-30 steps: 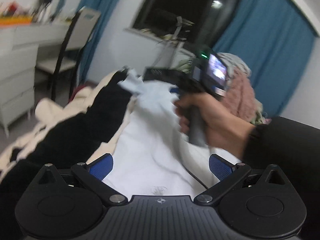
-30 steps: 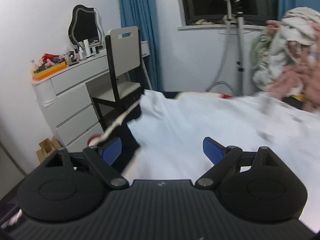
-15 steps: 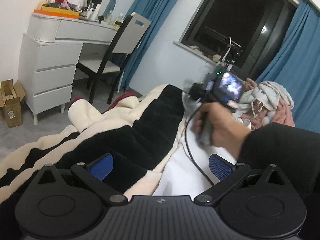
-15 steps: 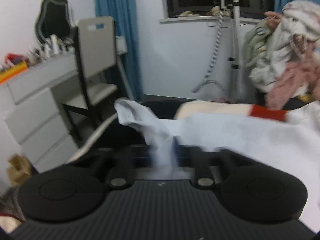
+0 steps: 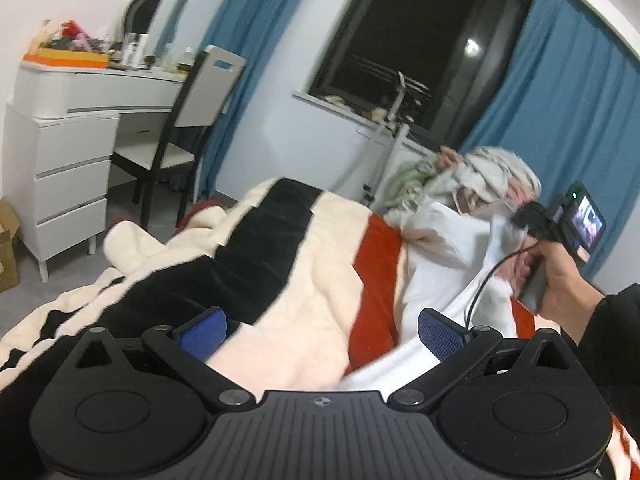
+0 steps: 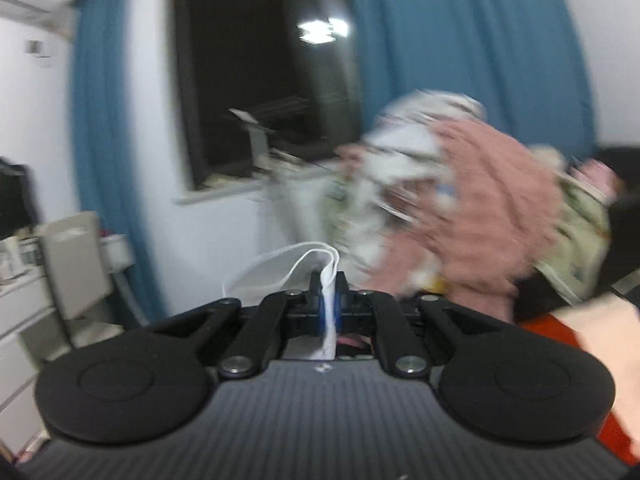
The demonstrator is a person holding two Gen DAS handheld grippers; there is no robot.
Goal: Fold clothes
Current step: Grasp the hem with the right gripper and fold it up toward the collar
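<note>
In the left wrist view, a thick fleece blanket (image 5: pixel 304 280) in broad cream, black and red stripes fills the middle of the frame, plush and rumpled, draped over a bed. At the upper left stand a white dresser with flat drawers (image 5: pixel 68 184) and cluttered top, an arched mirror above it, and a white-backed chair on dark legs (image 5: pixel 188 120). A dark window (image 5: pixel 420 48) sits at upper centre between blue curtains (image 5: pixel 560 120). Below the window at the right, a heap of crumpled laundry (image 5: pixel 480 176) rises. The white cotton garment (image 5: pixel 444 272) lies at centre right over the blanket's red stripe, one edge pulled up towards the right edge of the frame, where the person's right hand (image 5: pixel 556 276) holds the black right gripper (image 5: pixel 520 220), its tip buried in the white cloth. At the bottom, the left gripper (image 5: pixel 320 330) has its blue-padded fingers spread wide with nothing pinched; the garment's lower end passes near the right pad.

The right wrist view is blurred. The same window and blue curtains fill the top; a fuzzy pink garment (image 6: pixel 492 200) dominates the laundry heap at centre right. At lower centre the right gripper (image 6: pixel 329 300) is pressed together on a thin folded edge of the white garment (image 6: pixel 296 268), which loops up to the left.
</note>
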